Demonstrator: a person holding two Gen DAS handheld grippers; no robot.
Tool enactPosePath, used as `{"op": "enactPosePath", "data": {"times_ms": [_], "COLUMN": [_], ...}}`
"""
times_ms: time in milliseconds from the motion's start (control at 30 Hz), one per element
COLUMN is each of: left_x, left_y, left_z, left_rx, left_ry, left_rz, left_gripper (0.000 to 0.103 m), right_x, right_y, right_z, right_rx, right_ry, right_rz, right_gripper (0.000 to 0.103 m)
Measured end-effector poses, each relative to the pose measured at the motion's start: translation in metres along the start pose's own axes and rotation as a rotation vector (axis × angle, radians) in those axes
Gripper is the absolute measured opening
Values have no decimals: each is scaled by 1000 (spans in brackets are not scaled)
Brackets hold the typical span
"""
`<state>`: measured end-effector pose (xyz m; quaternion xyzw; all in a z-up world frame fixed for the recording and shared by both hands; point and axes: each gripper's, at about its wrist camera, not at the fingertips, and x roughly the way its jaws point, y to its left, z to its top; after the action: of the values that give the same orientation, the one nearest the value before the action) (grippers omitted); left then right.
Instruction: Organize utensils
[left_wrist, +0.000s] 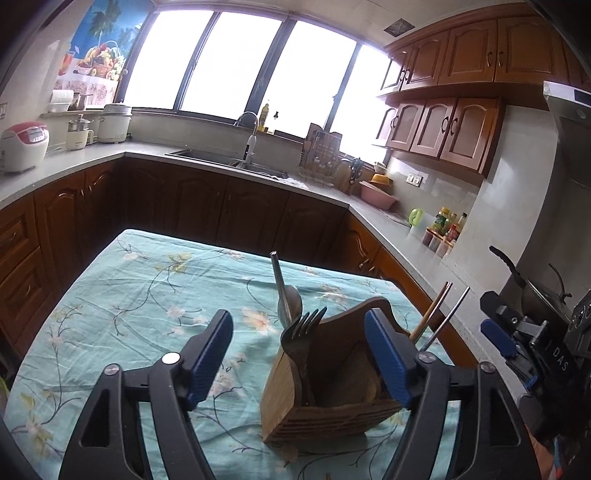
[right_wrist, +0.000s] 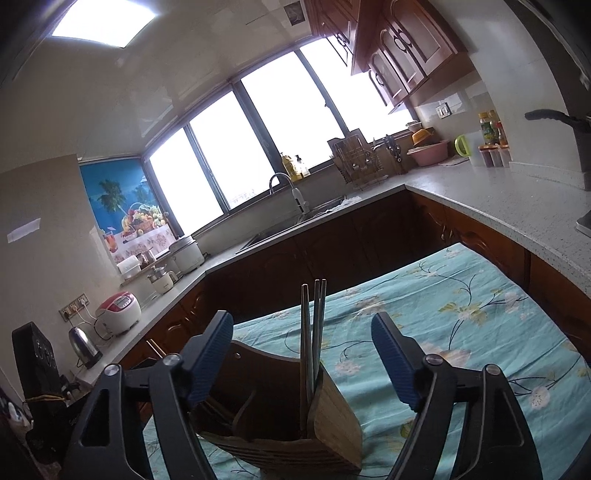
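Note:
A wooden utensil holder (left_wrist: 325, 402) stands on the floral teal tablecloth (left_wrist: 129, 295). In the left wrist view it holds a dark fork (left_wrist: 301, 332), a spoon (left_wrist: 290, 299) and chopsticks (left_wrist: 432, 317) leaning out on the right. My left gripper (left_wrist: 299, 354) is open just above the holder and holds nothing. The right gripper (left_wrist: 498, 338) shows at the right edge of that view. In the right wrist view my right gripper (right_wrist: 301, 356) is open and empty over the holder (right_wrist: 295, 421), with metal chopsticks (right_wrist: 314, 332) standing upright between its fingers.
Dark wood cabinets and a grey counter (left_wrist: 207, 162) run around the table. A sink with a tap (left_wrist: 251, 144), a dish rack (left_wrist: 321, 155), a pink basin (left_wrist: 376, 192), condiment bottles (left_wrist: 443, 229), a rice cooker (left_wrist: 24, 146) and a kettle (right_wrist: 85, 345) sit on it.

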<state>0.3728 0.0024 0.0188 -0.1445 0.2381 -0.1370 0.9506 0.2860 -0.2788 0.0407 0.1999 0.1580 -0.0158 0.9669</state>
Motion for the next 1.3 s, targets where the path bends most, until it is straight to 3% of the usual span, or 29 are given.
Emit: {"op": "enactPosePath", "data": {"times_ms": [100,167,733,1067,1300], "left_x": [-8,-14,-96,-159,-197], "left_y": [3,5,10,-3,1], "left_z": [-4,-6,-34,-58,-71], "left_rx": [-5,-7,38,113,108], "left_ry": [0,-2,35,49,15], "left_rz": [1,13,89,109,125], "left_gripper": [84,94,97,99,102], "right_x": [-7,-11,-67,-121,-151], "right_y": [3,4,12,28,37], "right_z": [-1,-1,-28,-51,-67], "right_rx": [-6,-7,-13,-45,-76], "right_ry": [-14,-15,45,34,17], "right_rz": [-9,-6,24,35,21], "right_gripper": [90,93,98,100,101]}}
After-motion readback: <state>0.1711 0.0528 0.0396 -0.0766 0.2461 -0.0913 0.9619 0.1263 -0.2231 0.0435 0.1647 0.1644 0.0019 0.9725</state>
